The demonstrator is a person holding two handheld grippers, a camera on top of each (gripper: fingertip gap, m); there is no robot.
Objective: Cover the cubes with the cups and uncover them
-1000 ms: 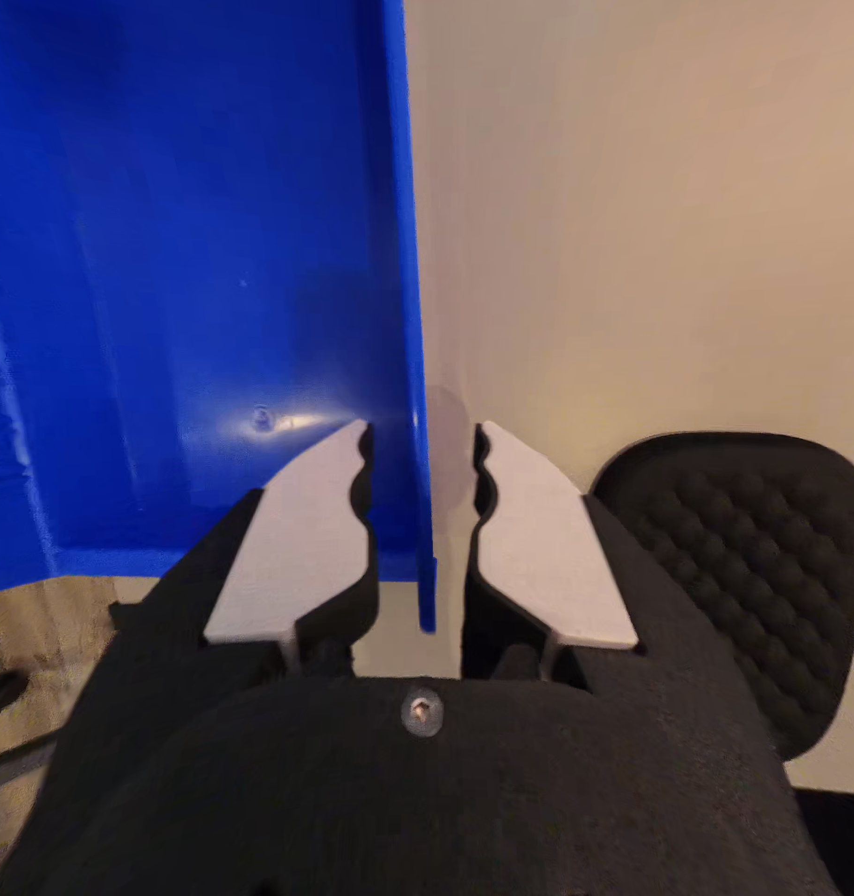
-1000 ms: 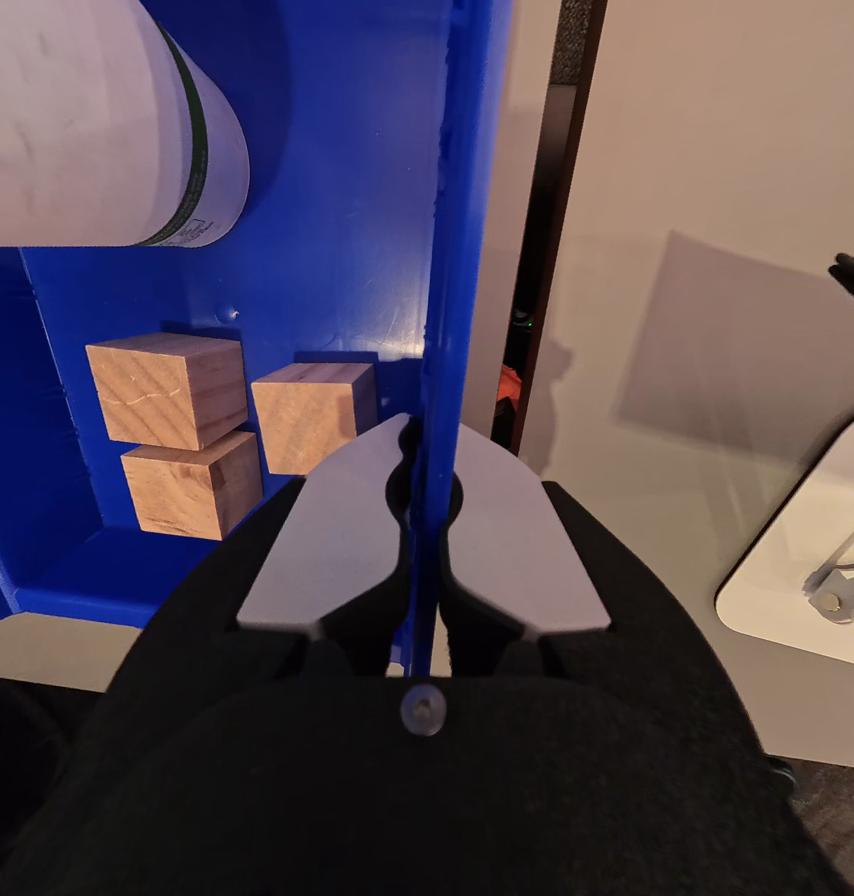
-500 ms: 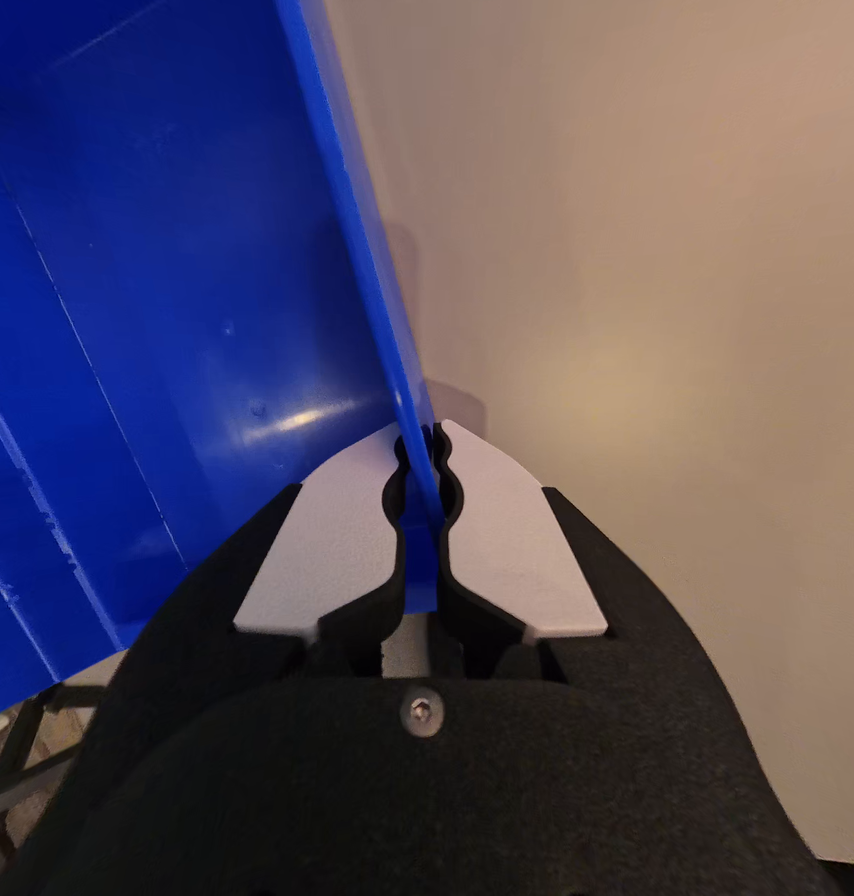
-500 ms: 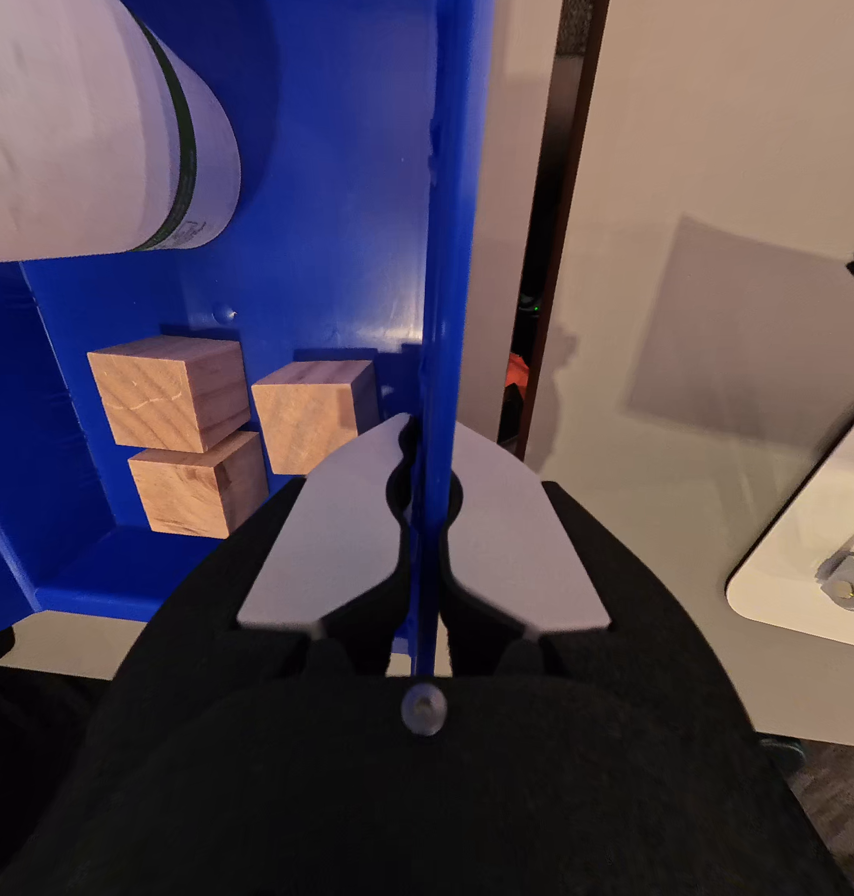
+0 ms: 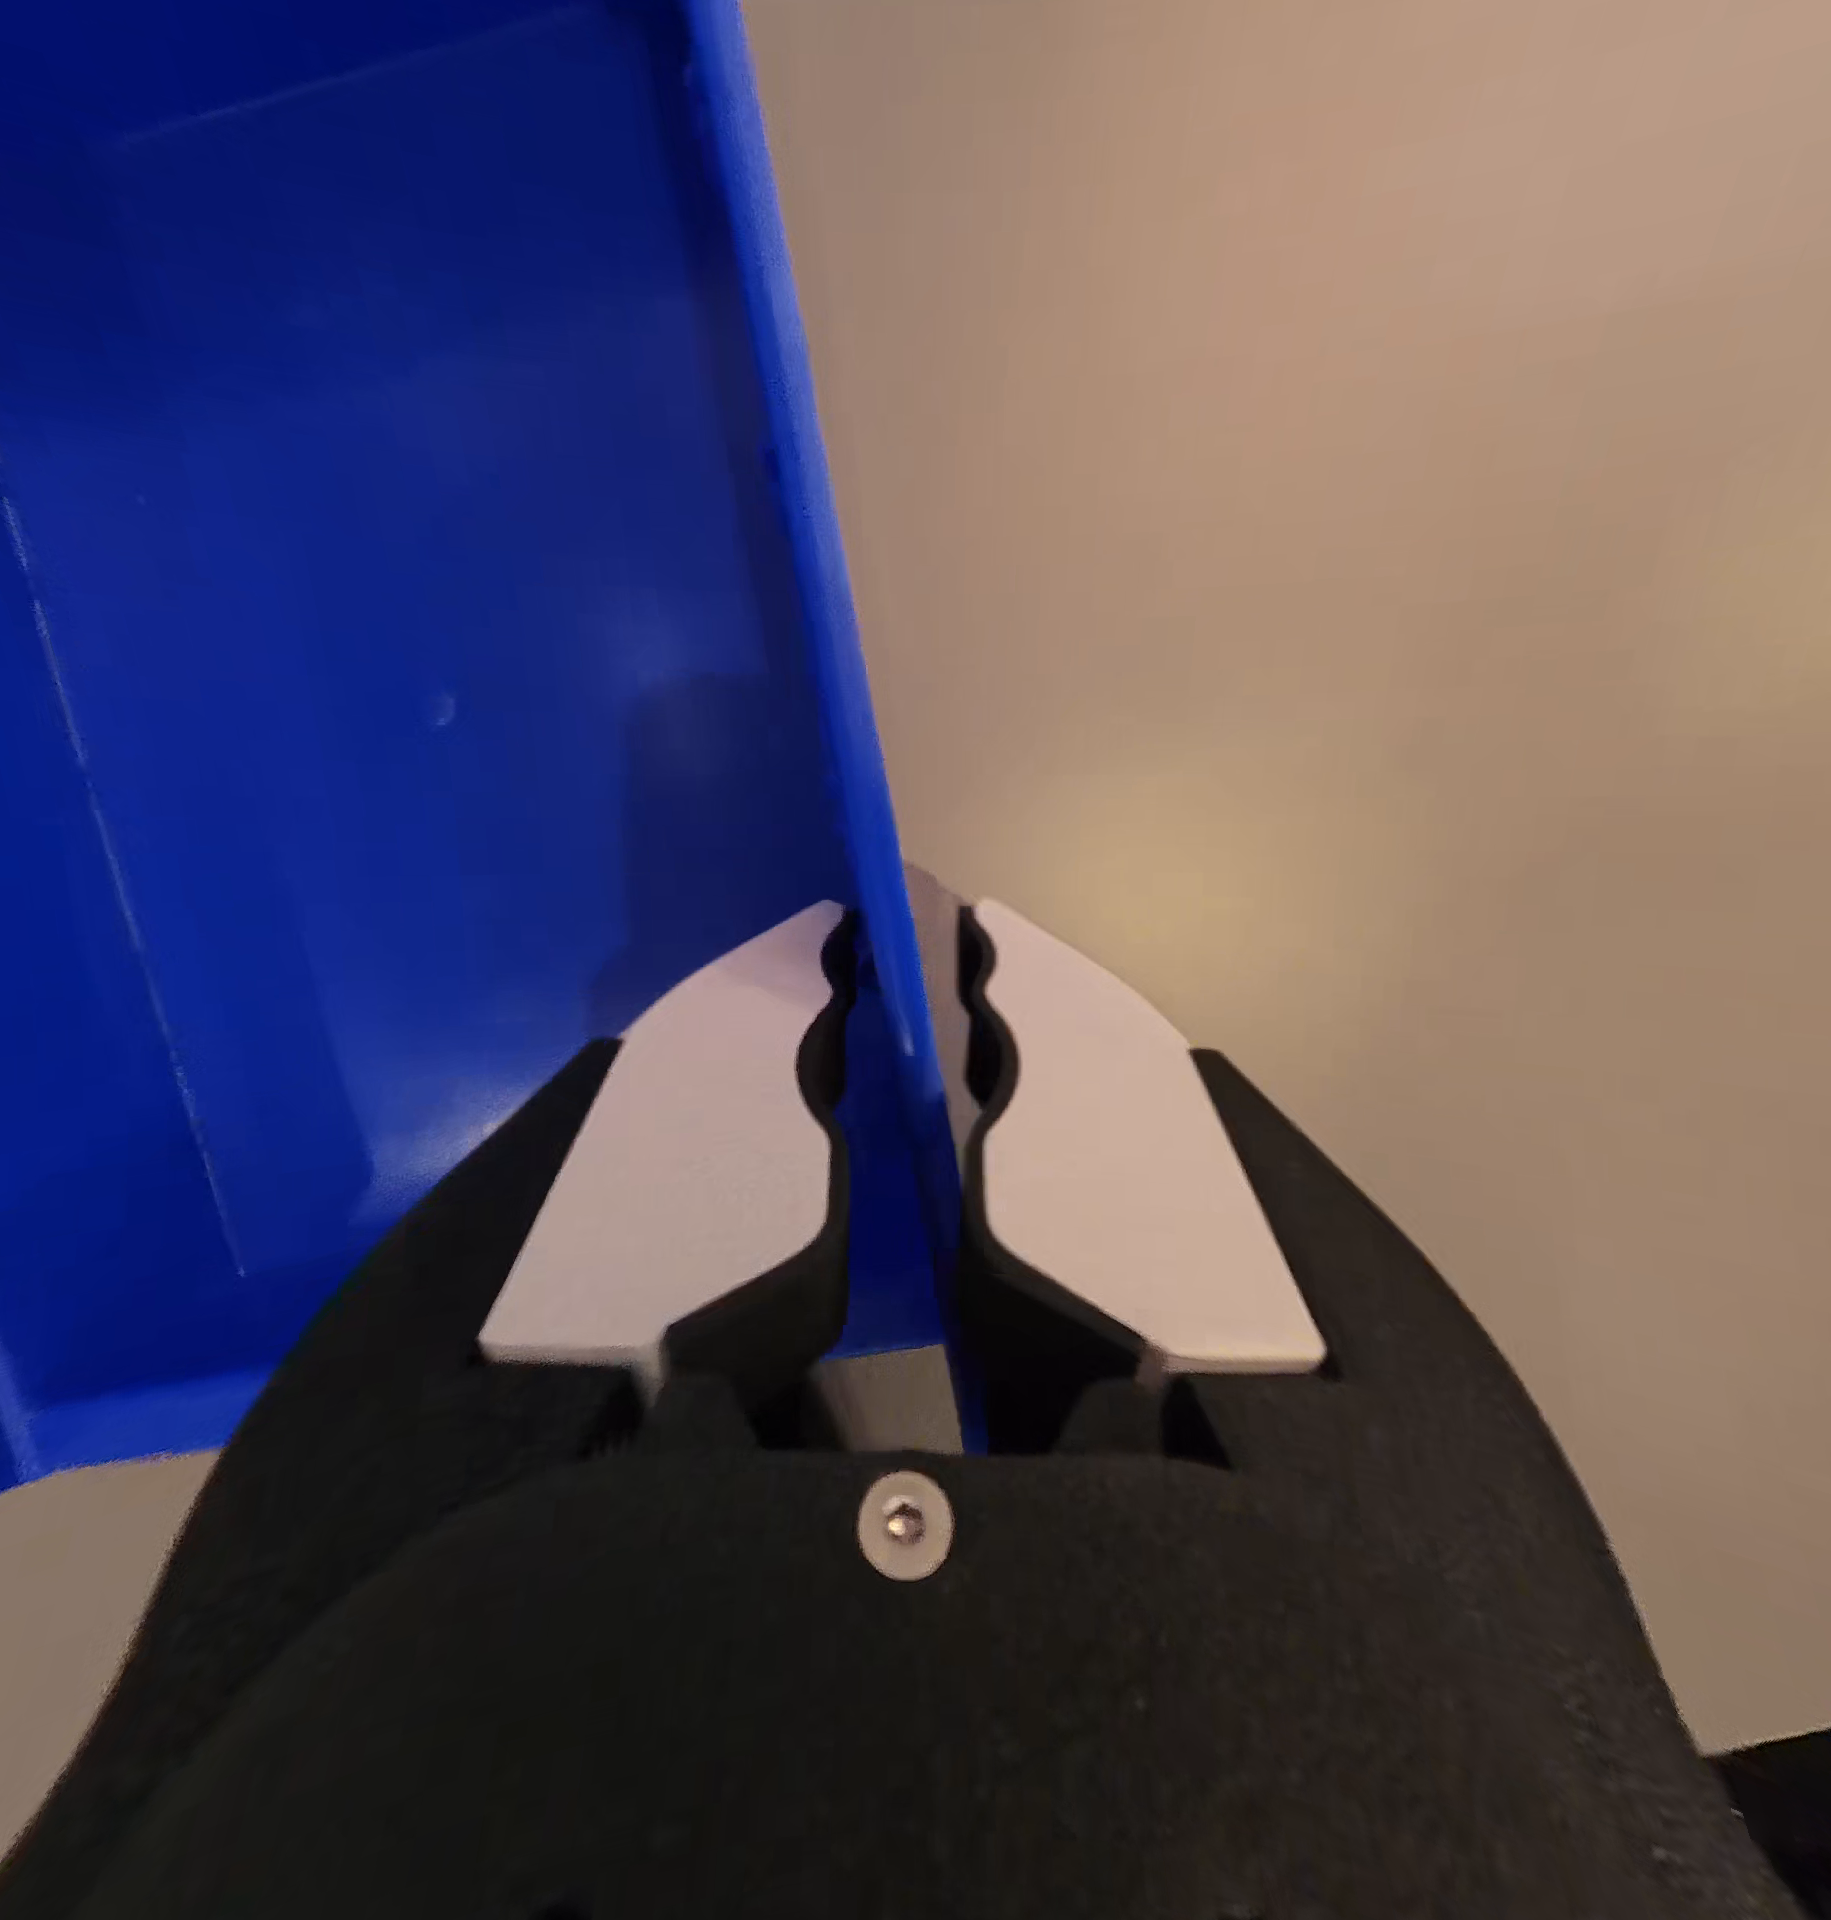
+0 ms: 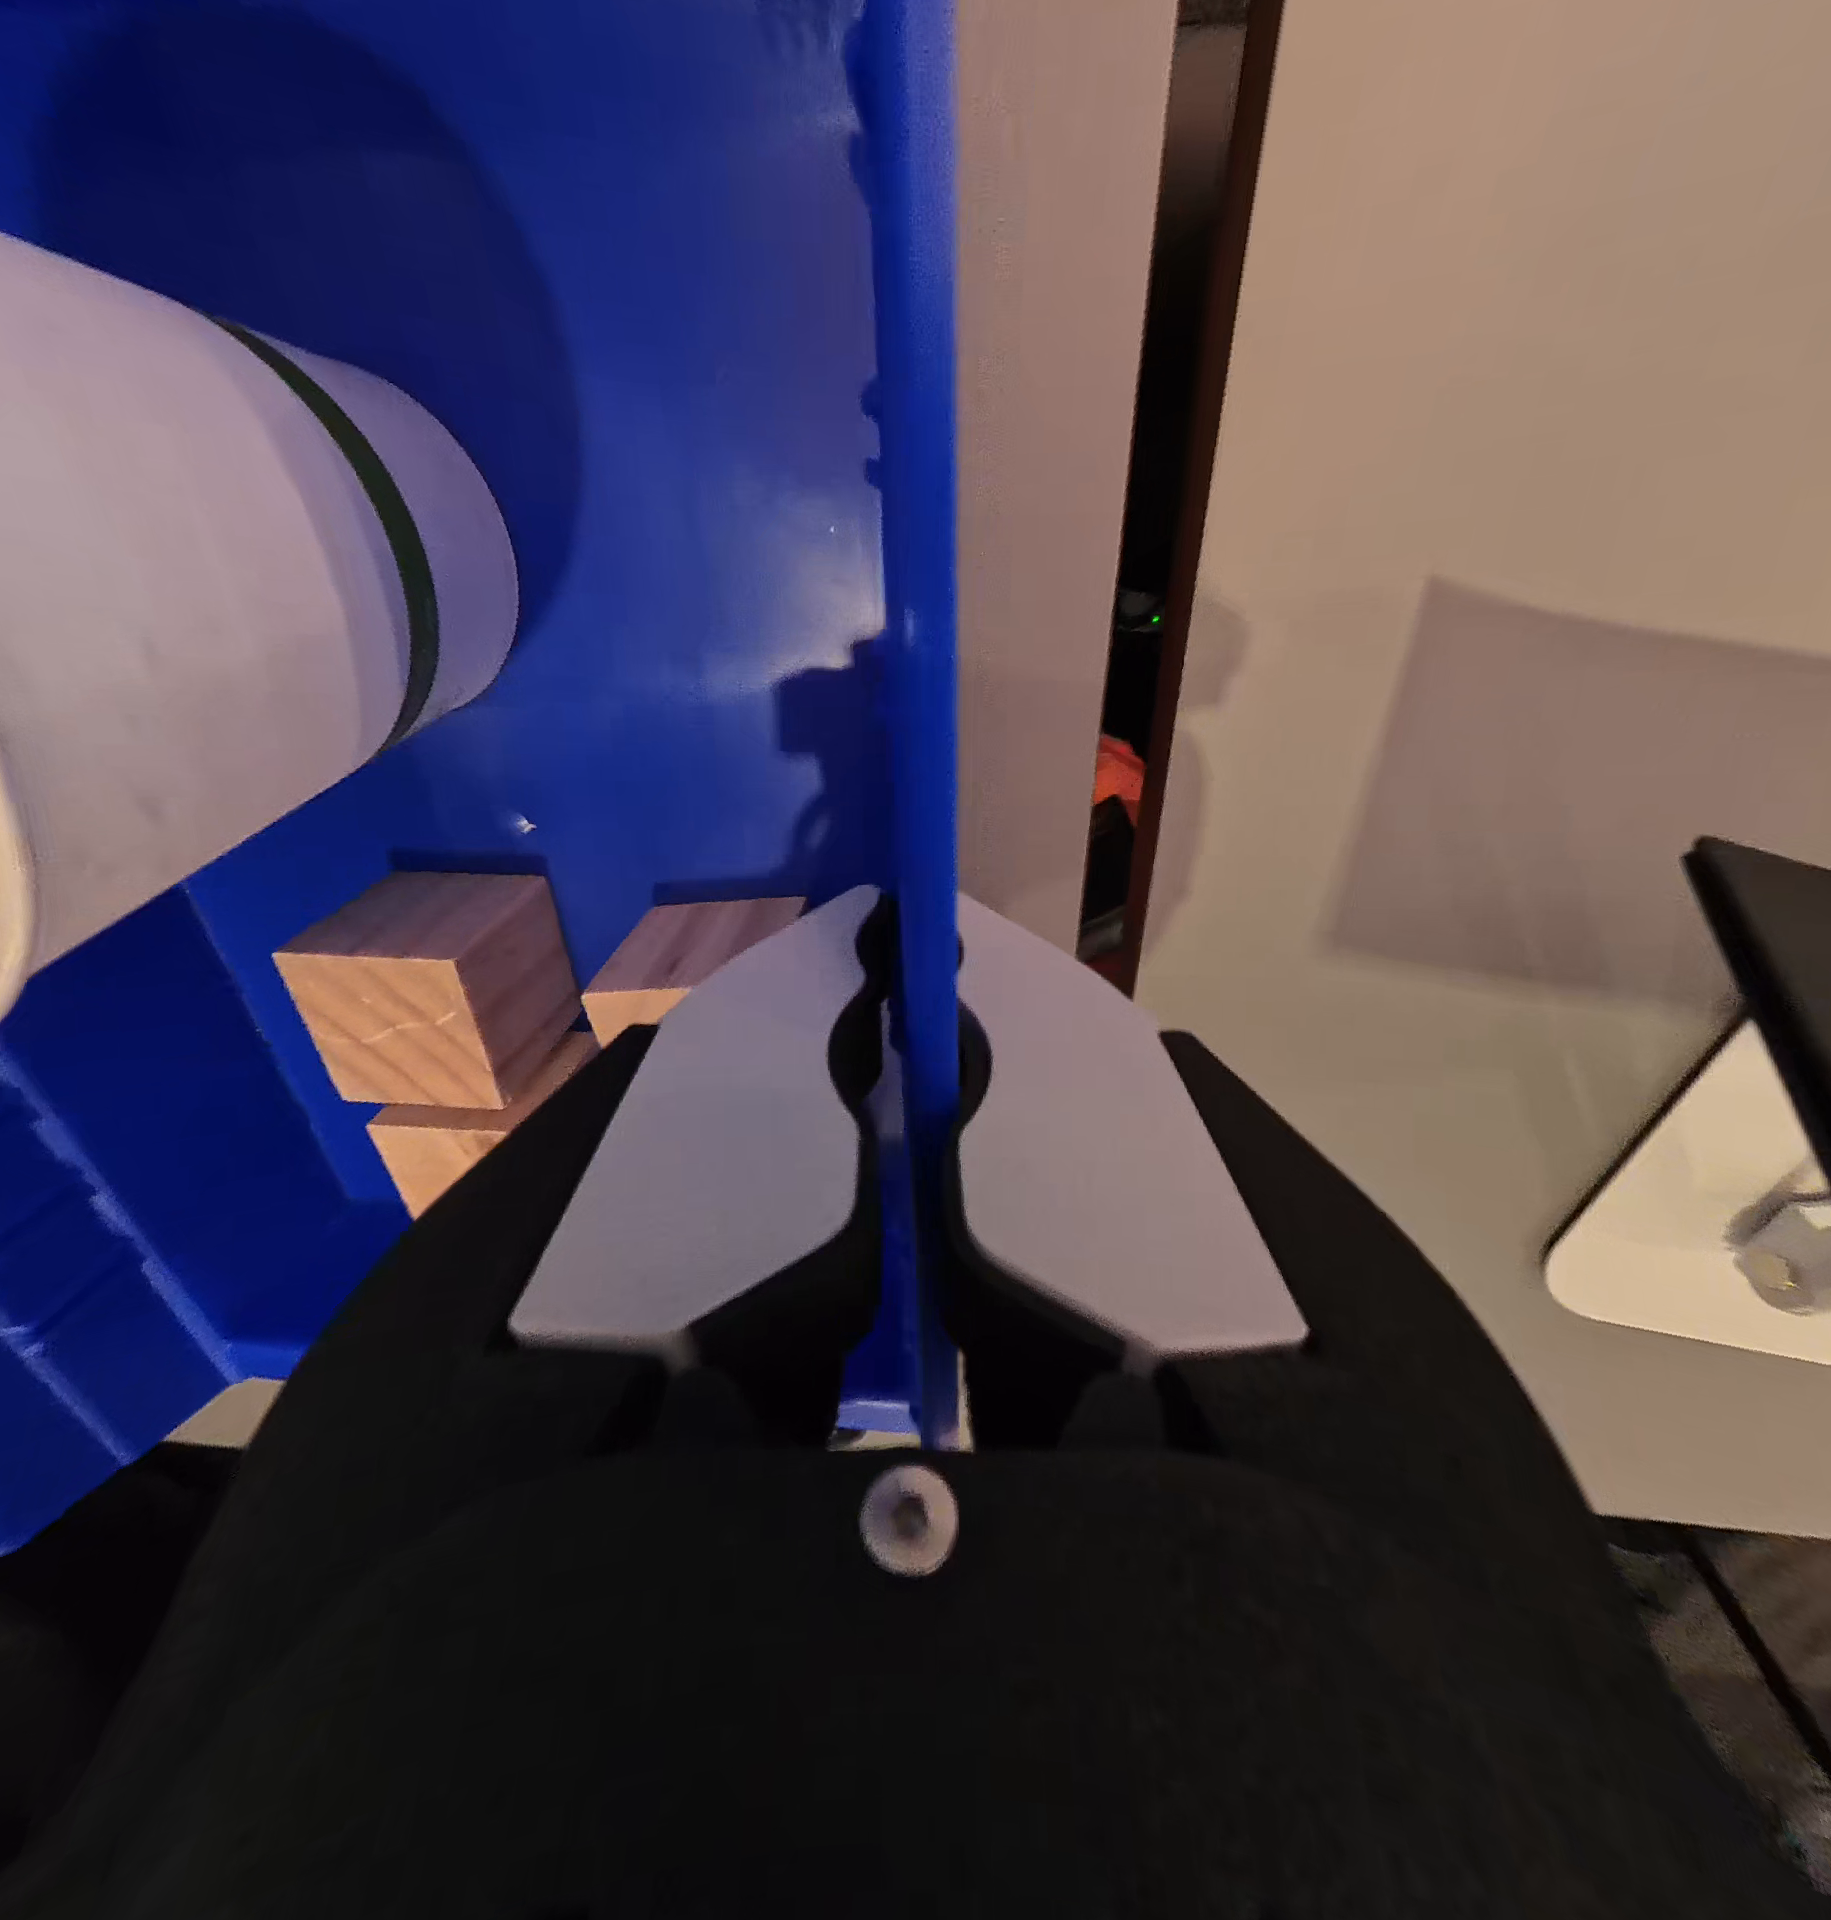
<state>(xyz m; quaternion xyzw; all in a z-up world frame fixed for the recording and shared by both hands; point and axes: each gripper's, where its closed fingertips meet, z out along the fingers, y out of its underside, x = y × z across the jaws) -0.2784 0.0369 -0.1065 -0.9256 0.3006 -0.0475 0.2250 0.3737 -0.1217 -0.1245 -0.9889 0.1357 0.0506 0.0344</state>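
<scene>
The 3 wooden cubes (image 6: 428,987) lie bare in the near corner of the blue bin (image 6: 682,343), 2 touching each other and the 3rd just beside them, partly hidden behind a finger of the right gripper (image 6: 916,935). The white cup (image 6: 194,613) with its dark band lies on its side above them, its wide end toward the camera and its base pointing into the bin; it covers nothing. Compared with 0.5 s ago the cup has swung lower and nearer the cubes, and the bin sits at a steeper slant in the right wrist view, which suggests the bin is being tipped.

The right gripper is clamped on the bin's side wall, both fingers pressed against the blue plastic. The left gripper (image 5: 906,925) straddles a wall of the blue bin (image 5: 371,644) too: 1.0 s ago its fingers stood wide apart, 0.5 s ago they had nearly pinched it, and now the left finger touches the wall while a thin gap shows on the right side, so the hold looks loose or just released.

My reading: the task proper has not begun, since the cup and cubes are not yet out on the pale tabletop (image 5: 1410,831)
</scene>
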